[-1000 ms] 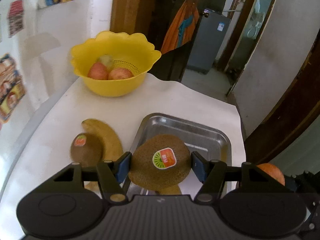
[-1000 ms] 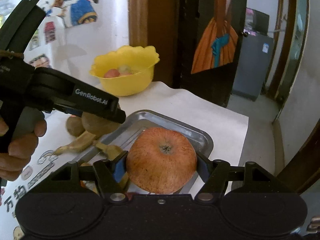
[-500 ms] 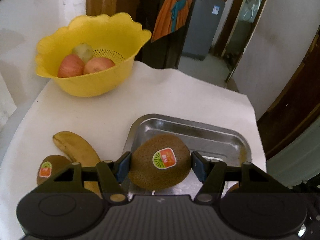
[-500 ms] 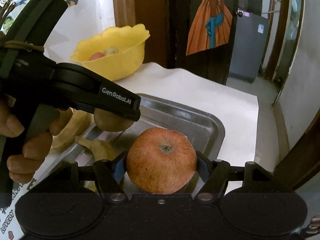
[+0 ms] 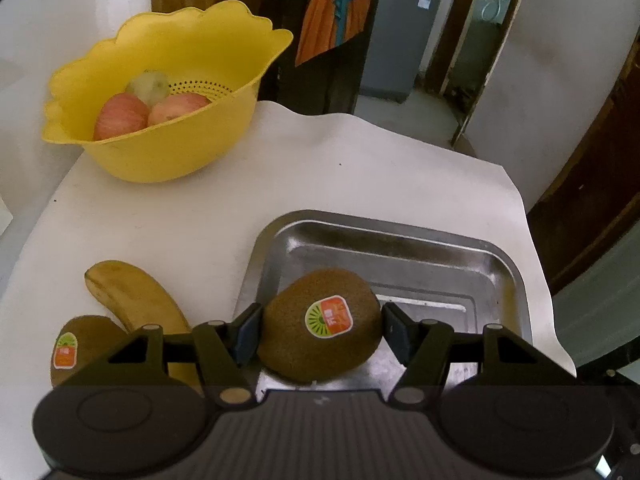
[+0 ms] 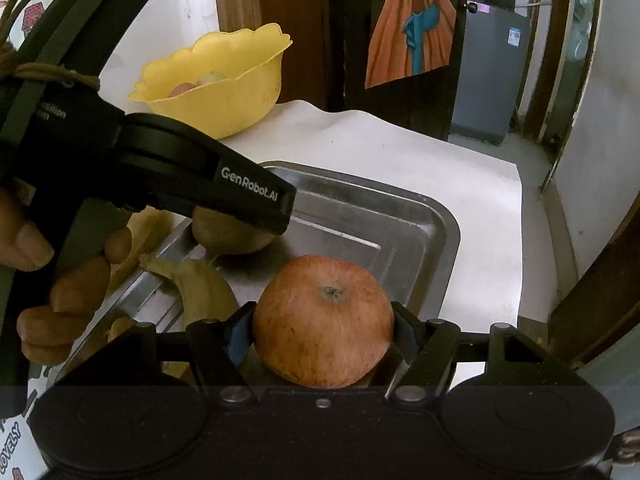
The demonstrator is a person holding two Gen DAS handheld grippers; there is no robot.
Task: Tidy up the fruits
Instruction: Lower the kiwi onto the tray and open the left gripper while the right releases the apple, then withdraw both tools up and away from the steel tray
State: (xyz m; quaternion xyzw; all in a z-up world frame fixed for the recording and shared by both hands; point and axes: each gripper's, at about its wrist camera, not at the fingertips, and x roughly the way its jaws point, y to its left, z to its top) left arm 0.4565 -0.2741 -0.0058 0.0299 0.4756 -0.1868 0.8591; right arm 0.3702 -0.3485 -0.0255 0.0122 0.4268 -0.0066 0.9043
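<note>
Kiwi [image 5: 320, 326] clamped in left gripper [image 5: 320, 332], low over near-left part of steel tray [image 5: 500, 256], not released. Apple [image 6: 322, 320] clamped in right gripper [image 6: 322, 332], also over tray. One banana [image 6: 200, 292] already in tray. Left on table: second kiwi [image 5: 76, 344], another banana [image 5: 136, 300], touching each other beside tray. Yellow bowl [image 5: 168, 152] holds two apples plus a greenish fruit. Roughly midway, judging by what lies out
</note>
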